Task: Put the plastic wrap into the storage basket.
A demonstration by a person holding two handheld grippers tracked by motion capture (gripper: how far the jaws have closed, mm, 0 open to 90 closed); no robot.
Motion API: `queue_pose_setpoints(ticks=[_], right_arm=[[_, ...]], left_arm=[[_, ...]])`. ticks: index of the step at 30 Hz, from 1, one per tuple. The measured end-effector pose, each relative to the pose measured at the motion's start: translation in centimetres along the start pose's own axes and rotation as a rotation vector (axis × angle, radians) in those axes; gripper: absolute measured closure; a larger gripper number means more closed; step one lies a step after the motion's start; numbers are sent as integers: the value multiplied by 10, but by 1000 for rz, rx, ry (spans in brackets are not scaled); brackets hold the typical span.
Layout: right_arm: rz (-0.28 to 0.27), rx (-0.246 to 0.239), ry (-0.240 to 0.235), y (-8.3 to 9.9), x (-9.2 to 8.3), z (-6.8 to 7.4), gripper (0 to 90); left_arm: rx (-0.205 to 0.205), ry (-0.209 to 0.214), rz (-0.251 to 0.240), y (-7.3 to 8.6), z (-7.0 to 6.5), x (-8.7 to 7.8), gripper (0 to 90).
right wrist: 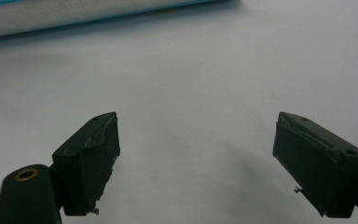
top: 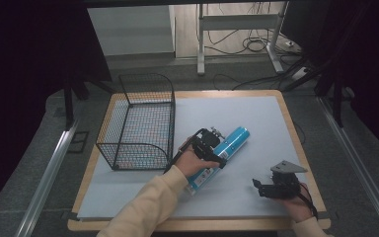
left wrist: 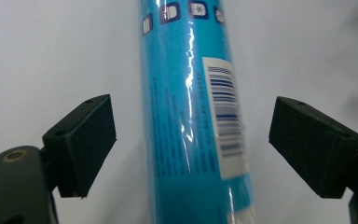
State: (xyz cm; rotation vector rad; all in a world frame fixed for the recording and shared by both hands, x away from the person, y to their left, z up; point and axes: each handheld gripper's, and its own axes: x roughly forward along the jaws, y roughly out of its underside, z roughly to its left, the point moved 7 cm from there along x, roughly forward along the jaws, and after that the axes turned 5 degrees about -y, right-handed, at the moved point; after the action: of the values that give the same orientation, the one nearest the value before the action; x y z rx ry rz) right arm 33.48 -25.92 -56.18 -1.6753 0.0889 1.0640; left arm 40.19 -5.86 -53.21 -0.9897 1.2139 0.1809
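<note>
A blue cylindrical can (top: 227,148) lies on its side on the pale mat, tilted from lower left to upper right. My left gripper (top: 212,148) hovers right over its middle. In the left gripper view the can (left wrist: 191,112) runs up between the two wide-apart jaws without touching either pad, so that gripper (left wrist: 191,149) is open around it. My right gripper (top: 264,187) rests low near the front right of the mat. Its jaws are spread with bare mat between them in the right gripper view (right wrist: 196,163). The can's edge (right wrist: 74,18) shows along the top there.
A black wire basket (top: 140,121) stands upright on the left part of the mat (top: 246,113), close to the left hand. The wooden table edge (top: 296,143) frames the mat. Desk legs and cables lie on the floor beyond the table.
</note>
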Motion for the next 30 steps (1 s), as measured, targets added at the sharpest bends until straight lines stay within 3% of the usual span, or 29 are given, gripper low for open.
queue_pose_setpoints(ticks=[4, 14, 19, 22, 26, 28, 30], right_arm=[[2, 4, -3, 0, 0, 0, 149], [9, 3, -1, 2, 1, -2, 150], [13, 1, 1, 2, 2, -2, 150], [16, 2, 4, 3, 2, -3, 150], [18, 2, 6, 3, 2, -4, 150], [18, -1, 10, 3, 2, -4, 150], [19, -1, 10, 3, 2, -4, 150]], left_arm=[[2, -9, 22, -8, 1, 12, 145], [4, -10, 83, -11, 4, 32, 138], [36, -8, 137, -7, 1, 44, 138], [37, -11, 144, -8, 1, 45, 145], [35, 8, 178, -7, 0, 48, 166], [28, 41, 192, -7, -3, 48, 221], [37, 42, 190, -7, -5, 47, 255]])
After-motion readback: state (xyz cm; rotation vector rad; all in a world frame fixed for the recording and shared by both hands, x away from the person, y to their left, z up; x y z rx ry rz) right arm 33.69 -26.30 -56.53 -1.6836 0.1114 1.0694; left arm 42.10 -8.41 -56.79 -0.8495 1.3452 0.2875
